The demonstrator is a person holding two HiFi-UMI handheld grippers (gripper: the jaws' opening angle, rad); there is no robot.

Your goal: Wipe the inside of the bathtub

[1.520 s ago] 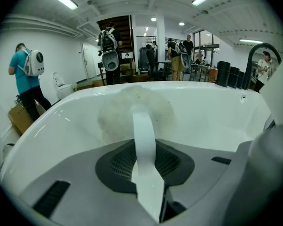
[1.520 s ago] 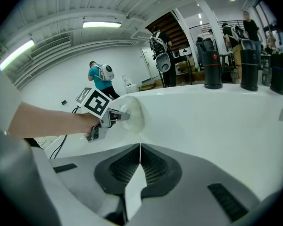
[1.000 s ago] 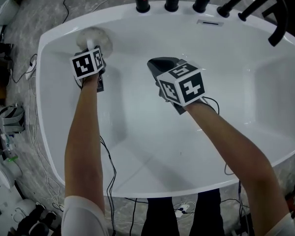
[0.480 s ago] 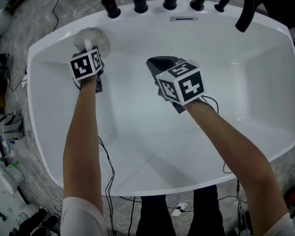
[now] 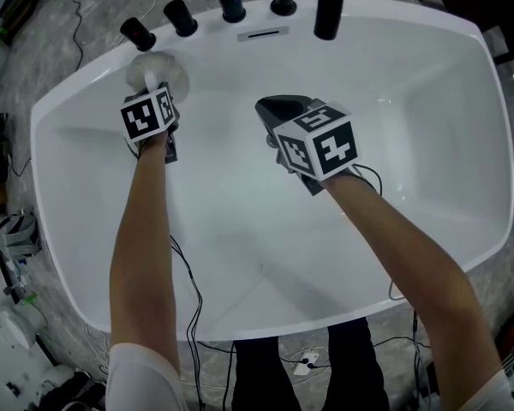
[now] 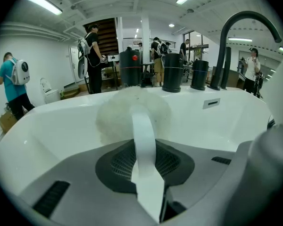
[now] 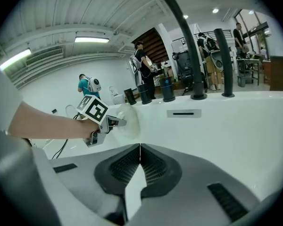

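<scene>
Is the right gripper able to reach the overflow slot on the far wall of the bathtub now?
Probably yes: the right gripper, shut and empty, faces the overflow slot, with only bare wall of the bathtub between.

bathtub (image 5: 411, 101) white | pad (image 5: 158, 71) off-white | taps (image 5: 181, 15) black | surround (image 5: 43, 50) mottled grey

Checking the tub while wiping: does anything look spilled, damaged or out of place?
Nothing stands out. The bathtub looks clean and unmarked. The left claw is shut on the handle of the fluffy pad at the far-left wall, and the right claw is shut and empty above the middle.
</scene>
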